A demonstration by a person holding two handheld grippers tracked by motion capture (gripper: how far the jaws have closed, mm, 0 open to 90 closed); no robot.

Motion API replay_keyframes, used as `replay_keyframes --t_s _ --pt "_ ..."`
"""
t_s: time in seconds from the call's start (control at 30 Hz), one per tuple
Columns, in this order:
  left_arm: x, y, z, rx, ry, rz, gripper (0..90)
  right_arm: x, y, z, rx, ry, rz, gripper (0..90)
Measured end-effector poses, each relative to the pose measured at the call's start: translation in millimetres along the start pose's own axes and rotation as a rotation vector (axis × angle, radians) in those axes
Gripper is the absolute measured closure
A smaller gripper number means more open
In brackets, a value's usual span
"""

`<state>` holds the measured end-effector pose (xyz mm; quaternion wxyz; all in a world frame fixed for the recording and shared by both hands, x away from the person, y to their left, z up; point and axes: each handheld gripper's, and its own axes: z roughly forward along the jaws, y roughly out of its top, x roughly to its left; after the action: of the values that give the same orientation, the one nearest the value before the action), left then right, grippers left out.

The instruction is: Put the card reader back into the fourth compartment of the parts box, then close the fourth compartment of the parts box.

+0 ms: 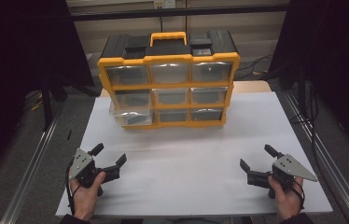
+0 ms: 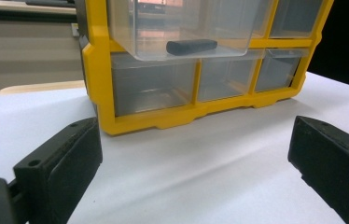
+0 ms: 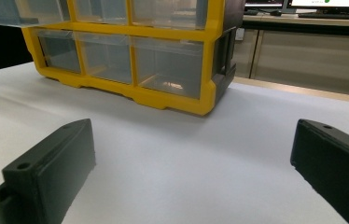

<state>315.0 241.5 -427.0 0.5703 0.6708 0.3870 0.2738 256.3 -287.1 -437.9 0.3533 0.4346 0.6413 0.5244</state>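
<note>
While both grippers' jaws gape, white table [image 1: 186, 177] bears yellow organizer [image 1: 169, 84]; dim rm.

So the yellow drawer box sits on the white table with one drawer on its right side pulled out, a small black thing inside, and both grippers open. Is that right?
Not quite: the pulled-out drawer is on the left side of the yellow drawer box, as the high view shows. The rest holds: a small black thing lies inside it, and the left gripper and right gripper are open.

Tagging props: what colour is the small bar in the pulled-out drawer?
Black bar, lying in the clear drawer; the left gripper view shows it best.
</note>
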Motion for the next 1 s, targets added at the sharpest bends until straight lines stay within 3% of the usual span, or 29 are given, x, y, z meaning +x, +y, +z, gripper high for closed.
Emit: replay_keyframes --t_s 0.2,0.33,0.43,0.73,0.87,1.0 --pt "-7.5 -1.0 -7.2 -0.004 -0.013 0.018 2.9 0.6 -0.2 -1.0 -0.004 0.003 -0.004 0.0" --pt "-6.7 -0.2 -5.6 -0.003 0.0 0.03 2.9 0.2 -0.4 -1.5 -0.004 0.005 -0.005 0.0" --pt "-5.4 -0.8 -3.6 0.017 -0.022 0.022 2.9 -0.2 -0.3 -1.3 -0.003 0.004 -0.001 0.0" --pt "-4.4 0.8 1.4 0.046 -0.023 0.041 2.9 -0.3 -0.2 1.2 0.001 0.001 0.005 0.0" --pt "-4.6 2.3 4.1 0.046 -0.044 0.02 2.9 -0.1 -0.2 2.4 0.002 0.004 0.001 0.0" --pt "-7.6 5.0 5.2 0.045 -0.054 0.033 3.1 0.5 -0.4 0.4 0.001 0.003 0.002 0.0"
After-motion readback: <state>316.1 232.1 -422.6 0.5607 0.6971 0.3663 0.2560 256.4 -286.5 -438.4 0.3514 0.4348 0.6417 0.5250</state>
